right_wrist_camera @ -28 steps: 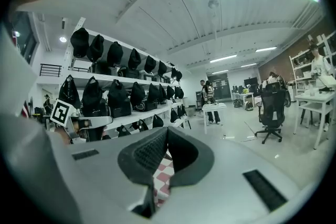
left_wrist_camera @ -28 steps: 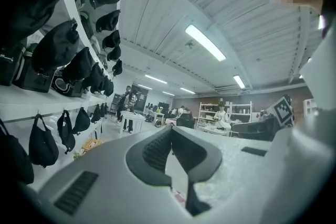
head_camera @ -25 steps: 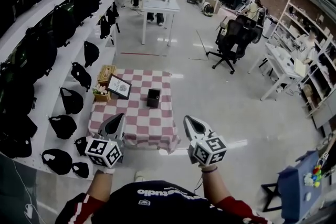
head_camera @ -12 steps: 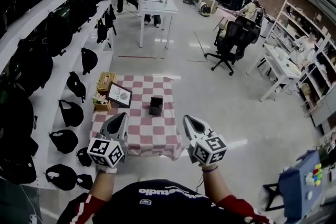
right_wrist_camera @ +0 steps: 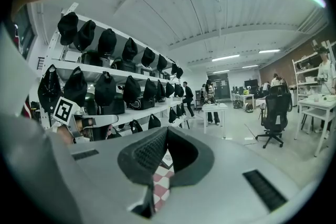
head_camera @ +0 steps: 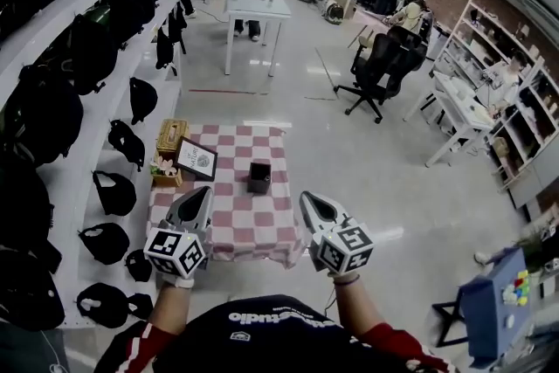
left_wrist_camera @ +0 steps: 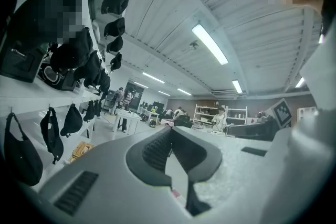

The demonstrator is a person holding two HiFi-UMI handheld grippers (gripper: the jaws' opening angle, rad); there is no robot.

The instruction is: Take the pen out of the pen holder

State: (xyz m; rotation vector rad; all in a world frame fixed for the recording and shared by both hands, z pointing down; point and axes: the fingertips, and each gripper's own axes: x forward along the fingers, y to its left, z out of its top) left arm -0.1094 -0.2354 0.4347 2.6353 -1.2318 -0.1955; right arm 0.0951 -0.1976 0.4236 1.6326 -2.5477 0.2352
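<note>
Far left, white shelves carry rows of black bags. Beside them stands a low counter under a red-and-white checked cloth.

At the counter's far left corner sits a woven basket; what is in it cannot be made out. Just nearer is a small wooden box with pale flowers and some green showing above its rim. A framed picture stands tilted beside these two.

Near the middle of the cloth, a little toward the far side, the black pen holder stands upright with its mouth open to the top. Its inside is dark and too small to show whether a pen is there.

The left gripper hangs over the counter's near left part. Its jaws are pressed together at the tips, with nothing between them.

The right gripper hangs over the near right corner. Its jaws are likewise closed and empty. Both grippers are apart from the pen holder, which lies between and beyond them.
</note>
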